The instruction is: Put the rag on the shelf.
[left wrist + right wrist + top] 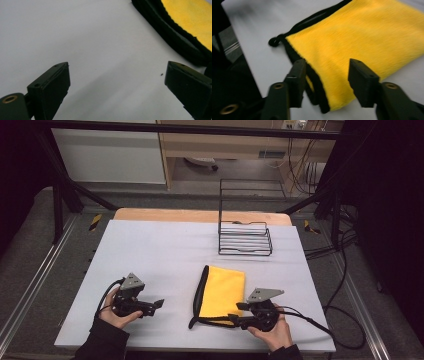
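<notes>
Lying lower centre on the table [150,245], long axis toward the top edge: yellow cloth [223,292]. Near corner between the half-open right tool [242,314], ungripped; left tool [155,306] open, empty, farther off.

A pale grey rectangular bench [150,255] is seen under even indoor light, with a strip of light wood [200,215] exposed along its far edge. Grey carpeted floor [30,245] is laid around it, crossed by silver metal rails [30,290] on both sides. Black frame bars [200,129] are set overhead. Behind, a white panel [107,155] and a light wooden cabinet [225,145] are placed, with black cables [345,310] trailing at the right.
</notes>
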